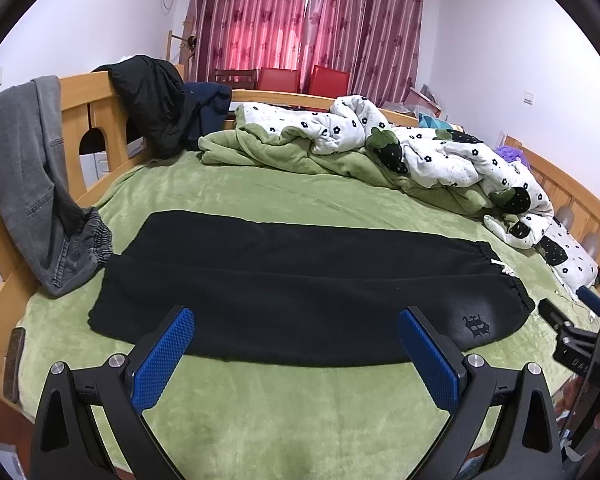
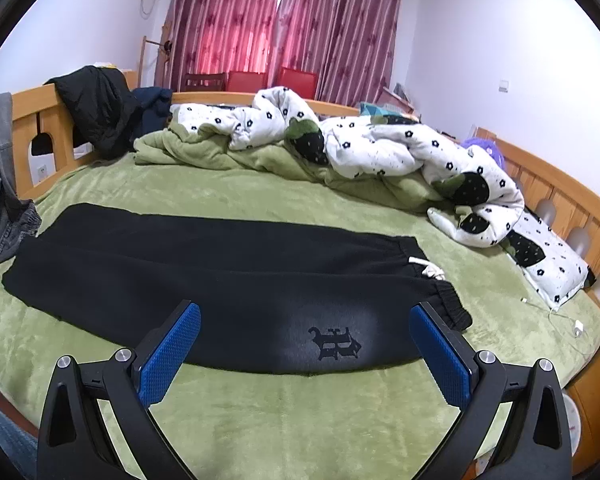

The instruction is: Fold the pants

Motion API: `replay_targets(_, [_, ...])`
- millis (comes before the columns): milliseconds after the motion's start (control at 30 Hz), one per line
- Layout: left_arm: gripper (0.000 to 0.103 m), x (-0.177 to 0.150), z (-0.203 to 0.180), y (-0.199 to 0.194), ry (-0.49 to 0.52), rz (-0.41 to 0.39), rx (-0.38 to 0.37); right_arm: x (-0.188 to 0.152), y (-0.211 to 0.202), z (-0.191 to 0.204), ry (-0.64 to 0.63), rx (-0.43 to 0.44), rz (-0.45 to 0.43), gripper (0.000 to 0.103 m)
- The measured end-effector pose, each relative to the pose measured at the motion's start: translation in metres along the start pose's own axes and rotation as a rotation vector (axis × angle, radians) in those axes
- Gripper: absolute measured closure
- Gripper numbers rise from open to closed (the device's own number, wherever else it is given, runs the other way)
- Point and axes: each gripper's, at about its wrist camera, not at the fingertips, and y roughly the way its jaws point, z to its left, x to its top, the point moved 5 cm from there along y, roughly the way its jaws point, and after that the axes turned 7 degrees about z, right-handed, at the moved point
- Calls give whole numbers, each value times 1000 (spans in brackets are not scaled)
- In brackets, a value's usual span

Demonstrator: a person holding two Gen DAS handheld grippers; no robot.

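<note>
Claws level over black pants point(image 1: 300, 280), left claw point(image 1: 296, 340) spread, right claw point(image 2: 304, 344) spread

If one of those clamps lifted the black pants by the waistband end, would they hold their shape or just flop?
Probably flop: the black pants lie limp and flat, following the green blanket with soft creases. They look like thick fleece, so likely somewhat heavy for cloth. The fuzzy blanket may drag on them if pushed, bunching them rather than sliding. The elastic waistband should give a thicker grip.

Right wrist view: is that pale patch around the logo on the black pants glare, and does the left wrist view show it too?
Right wrist: yes, a greyish sheen surrounds the logo on the black pants. Left wrist: fainter sheen there; both views bow strongly.
</note>
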Motion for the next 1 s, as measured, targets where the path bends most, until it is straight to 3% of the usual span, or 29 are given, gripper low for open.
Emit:
replay_targets(133, [0, 1, 6, -16, 18, -7, -2, 8, -21, -8, 17, 11, -28, 1])
replay_targets(333, [0, 14, 21, -43, 8, -48, -8, 22, -56, -30, 98, 106, -40, 1])
replay_targets(500, [0, 32, 40, -39, -3, -50, -4, 30, -58, -38, 101, 152, -58, 1])
replay_targets(667, [0, 39, 68, -1, -41, -12, 34, 27, -24, -46, 110, 145, -33, 1])
replay_targets(767, [1, 33, 85, 34, -83, 48, 0, 19, 6, -54, 127, 143, 21, 5])
replay_targets(867, [1, 20, 101, 76, -114, 155, -29, 4, 38, -62, 139, 121, 58, 6])
replay_targets(1000, [1, -8, 126, 121, -166, 200, -24, -28, 88, -74, 195, 124, 154, 8])
